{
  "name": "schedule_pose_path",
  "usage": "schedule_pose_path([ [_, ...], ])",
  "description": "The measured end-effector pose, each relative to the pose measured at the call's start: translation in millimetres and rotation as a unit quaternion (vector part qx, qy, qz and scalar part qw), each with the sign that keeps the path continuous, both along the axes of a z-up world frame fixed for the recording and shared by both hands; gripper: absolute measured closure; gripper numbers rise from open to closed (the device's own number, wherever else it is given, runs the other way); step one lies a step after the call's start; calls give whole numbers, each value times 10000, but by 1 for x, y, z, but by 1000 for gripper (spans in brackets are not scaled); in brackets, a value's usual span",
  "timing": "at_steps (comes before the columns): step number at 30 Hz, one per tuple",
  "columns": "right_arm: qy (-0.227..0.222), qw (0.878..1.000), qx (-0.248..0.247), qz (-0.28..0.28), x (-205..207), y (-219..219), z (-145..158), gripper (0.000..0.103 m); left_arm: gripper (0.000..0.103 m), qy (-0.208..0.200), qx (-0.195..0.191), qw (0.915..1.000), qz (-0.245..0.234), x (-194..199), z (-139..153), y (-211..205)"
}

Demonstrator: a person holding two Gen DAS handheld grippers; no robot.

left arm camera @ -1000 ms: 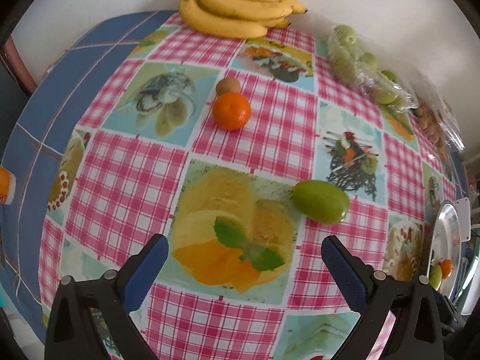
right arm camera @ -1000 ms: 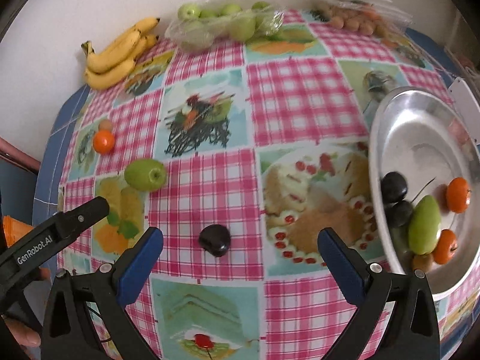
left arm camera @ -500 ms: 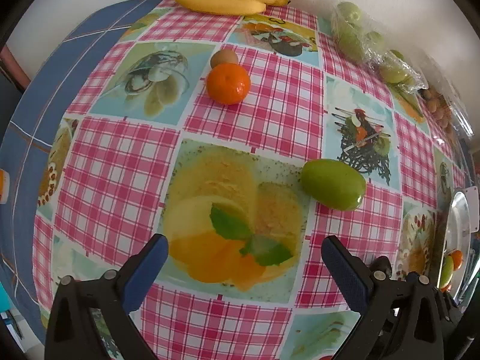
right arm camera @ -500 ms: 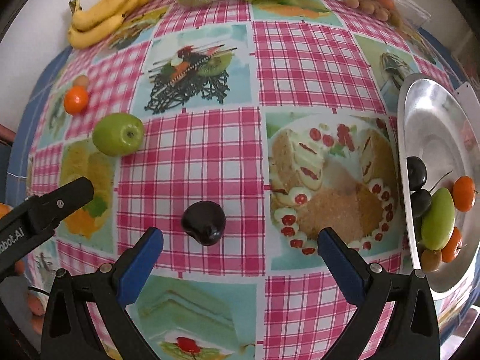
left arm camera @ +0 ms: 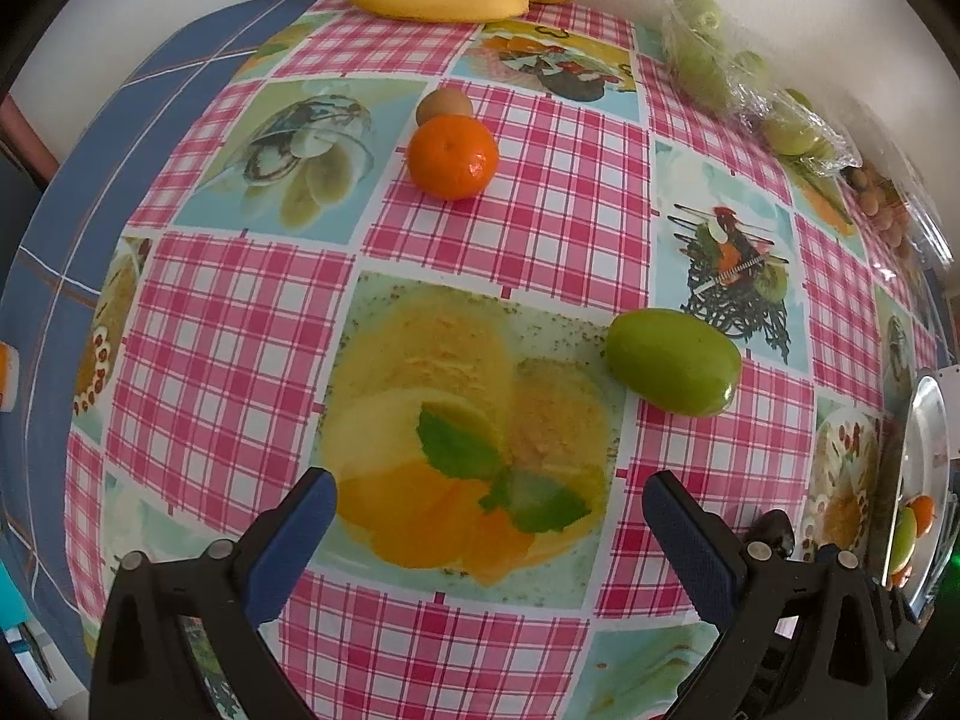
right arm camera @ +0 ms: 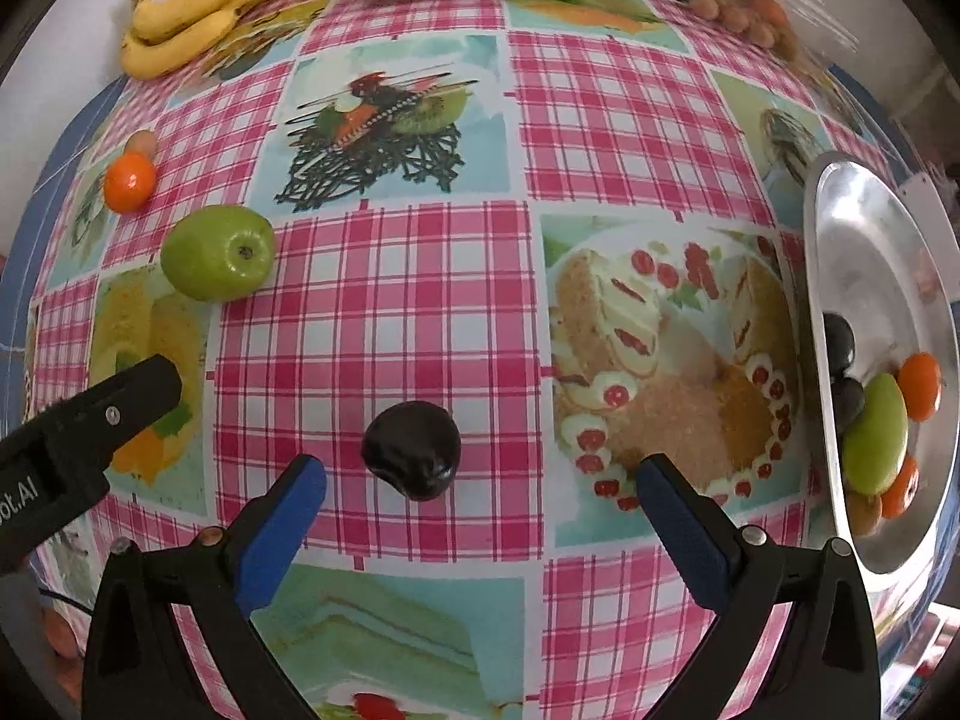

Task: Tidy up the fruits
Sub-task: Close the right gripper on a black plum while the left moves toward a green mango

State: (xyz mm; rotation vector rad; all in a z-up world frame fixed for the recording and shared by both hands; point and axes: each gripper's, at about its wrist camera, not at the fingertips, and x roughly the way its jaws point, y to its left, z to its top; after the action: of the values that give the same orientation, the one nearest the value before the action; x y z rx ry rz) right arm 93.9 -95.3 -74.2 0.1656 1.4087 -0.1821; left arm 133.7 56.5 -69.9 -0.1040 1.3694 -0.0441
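Two grippers hover with fingers spread wide, empty: the right gripper (right arm camera: 480,480) frames the dark plum (right arm camera: 411,450), well left of the steel plate (right arm camera: 864,228). Closing off-centre could, I judge, squirt that round, glossy fruit away across the tabletop (right arm camera: 384,300). The left gripper (left arm camera: 489,501) faces the green apple (left arm camera: 672,363).
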Motion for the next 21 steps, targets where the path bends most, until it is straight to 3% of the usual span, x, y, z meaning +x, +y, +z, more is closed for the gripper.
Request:
schedule_pose_path([
  [13,-16,9999,12,151,2,-4,3,2,0,5,-16,10000,-4,0,-1,-2],
  [15,-84,9998,-9,199,2,-2,7,12,0,-1,-21,10000,3,1,0,-2],
  [17,-215,9994,-12,265,2,-1,14,35,0,-12,-29,10000,0,1,0,-1],
  [21,-271,9990,-33,341,3,1,16,47,0,-42,-51,10000,-14,2,2,-3],
])
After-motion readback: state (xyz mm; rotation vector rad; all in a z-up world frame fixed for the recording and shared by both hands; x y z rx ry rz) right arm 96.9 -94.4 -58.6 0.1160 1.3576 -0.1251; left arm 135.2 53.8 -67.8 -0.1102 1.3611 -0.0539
